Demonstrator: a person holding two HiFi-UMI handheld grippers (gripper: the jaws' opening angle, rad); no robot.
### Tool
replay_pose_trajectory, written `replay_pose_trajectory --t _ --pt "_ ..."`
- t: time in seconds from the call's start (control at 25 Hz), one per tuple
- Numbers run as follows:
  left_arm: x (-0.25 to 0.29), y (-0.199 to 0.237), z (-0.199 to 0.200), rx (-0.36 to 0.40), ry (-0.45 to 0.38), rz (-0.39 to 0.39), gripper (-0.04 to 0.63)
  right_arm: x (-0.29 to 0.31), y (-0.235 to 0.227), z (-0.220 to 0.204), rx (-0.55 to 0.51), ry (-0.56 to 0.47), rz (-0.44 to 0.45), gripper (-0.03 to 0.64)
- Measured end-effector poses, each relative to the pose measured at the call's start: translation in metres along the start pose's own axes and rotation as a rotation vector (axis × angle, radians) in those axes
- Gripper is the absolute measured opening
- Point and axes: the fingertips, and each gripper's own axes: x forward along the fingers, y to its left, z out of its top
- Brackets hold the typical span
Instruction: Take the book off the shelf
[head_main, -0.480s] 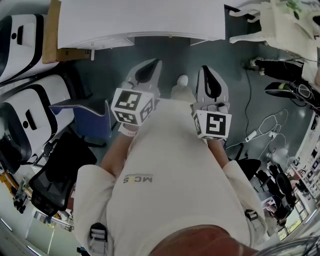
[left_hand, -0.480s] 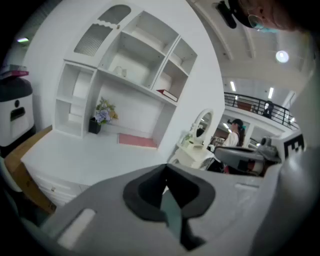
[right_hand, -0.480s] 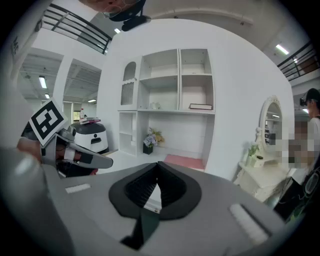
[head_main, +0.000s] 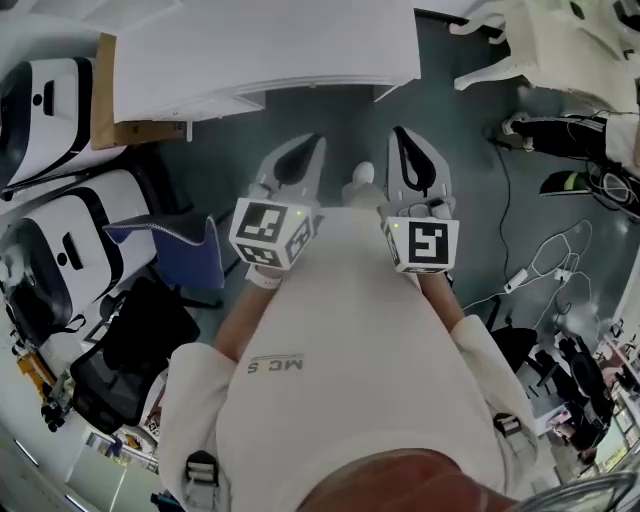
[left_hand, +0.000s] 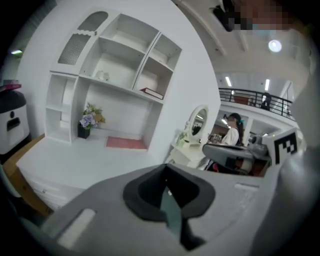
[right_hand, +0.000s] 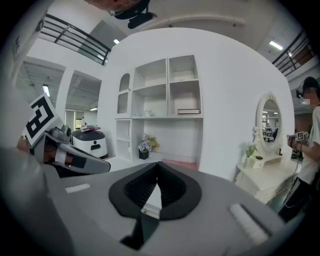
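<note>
A dark red book (right_hand: 188, 111) lies flat in a right-hand compartment of the white shelf unit (right_hand: 160, 105); the left gripper view shows the same book (left_hand: 152, 93) in that shelf unit (left_hand: 112, 75). The shelf stands on a white desk (head_main: 260, 50), well ahead of both grippers. In the head view my left gripper (head_main: 308, 143) and right gripper (head_main: 401, 137) are held side by side in front of the person's chest, pointing at the desk. The left gripper (left_hand: 167, 181) and the right gripper (right_hand: 157, 174) are both shut with nothing between their jaws.
A small pot of flowers (right_hand: 145, 146) and a red mat (left_hand: 126, 143) sit under the shelves. A vanity table with an oval mirror (right_hand: 270, 120) stands to the right. White robots (head_main: 50, 100), a blue chair (head_main: 180, 250) and a black chair (head_main: 130, 350) crowd the left; cables (head_main: 540, 270) lie on the floor at right.
Both grippers have shifted slightly up in the head view, and the desk has slid toward the top edge. The jaws stay shut.
</note>
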Motion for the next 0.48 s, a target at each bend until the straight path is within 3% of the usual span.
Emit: replay_pose_trajectory --t 0.16,0.32,0.48 --pt "0.023 -0.026 -0.007 0.016 0.021 0.012 0.002 -0.018 -0.039 -0.014 0.016 0.0 0.017 0.0" --pt "0.052 -0.054 -0.005 0.041 -0.007 0.028 0.002 -0.028 -0.083 -0.024 -0.015 -0.019 0.02 0.04" --pt "0.073 -0.07 -0.004 0.0 -0.021 0.076 0.002 -0.015 -0.106 -0.02 -0.002 -0.065 0.07 0.047"
